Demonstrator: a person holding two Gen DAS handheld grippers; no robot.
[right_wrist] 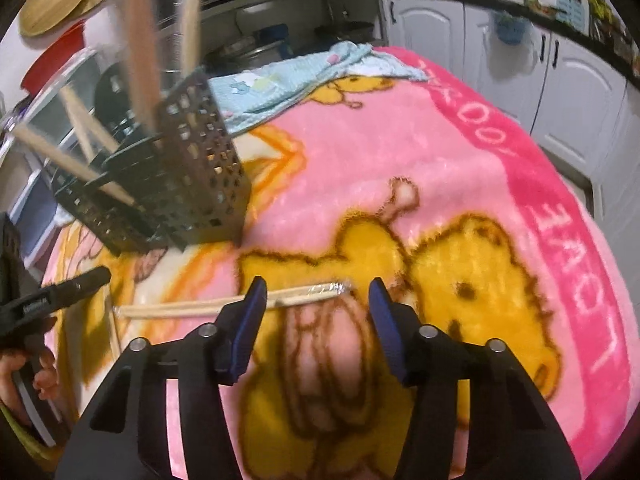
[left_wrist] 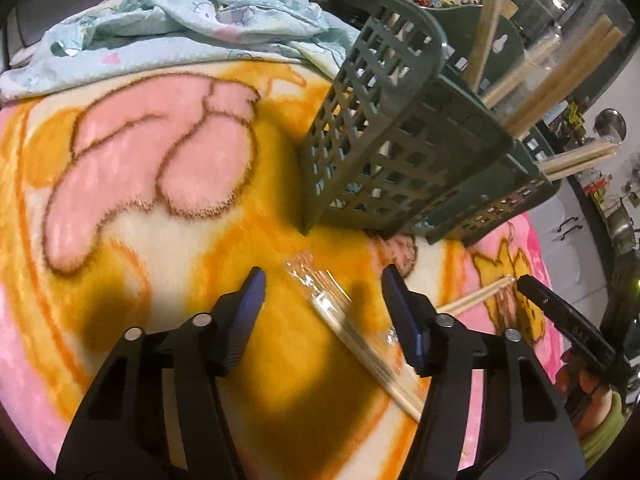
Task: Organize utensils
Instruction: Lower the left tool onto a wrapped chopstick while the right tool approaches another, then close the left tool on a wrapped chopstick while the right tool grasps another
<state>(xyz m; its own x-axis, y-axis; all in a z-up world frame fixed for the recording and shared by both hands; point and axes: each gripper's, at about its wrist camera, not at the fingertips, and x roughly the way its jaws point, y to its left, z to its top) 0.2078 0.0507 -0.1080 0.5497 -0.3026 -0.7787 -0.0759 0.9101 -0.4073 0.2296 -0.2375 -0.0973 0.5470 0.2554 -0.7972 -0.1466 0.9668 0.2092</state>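
Now both grippers hang over a blanket [left_wrist: 168,152] printed with cartoon bears, each with its jaws apart and nothing between the pads. Between the jaws of the left gripper [left_wrist: 324,300] lies a wrapped chopstick pair [left_wrist: 352,332], slanting from ahead of the left jaw back under the right one; whether the pads touch it I cannot tell. Ahead of these jaws, slightly to the right, stands a green caddy [left_wrist: 384,152] with several chopsticks [left_wrist: 560,76] leaning out of its compartments. Beyond it is a crumpled pale-blue cloth [left_wrist: 168,20]. Just ahead of the right gripper [right_wrist: 318,298] lies a second pair [right_wrist: 200,306], crosswise, its foil-wrapped end between the jaws and its body running off past the left jaw.
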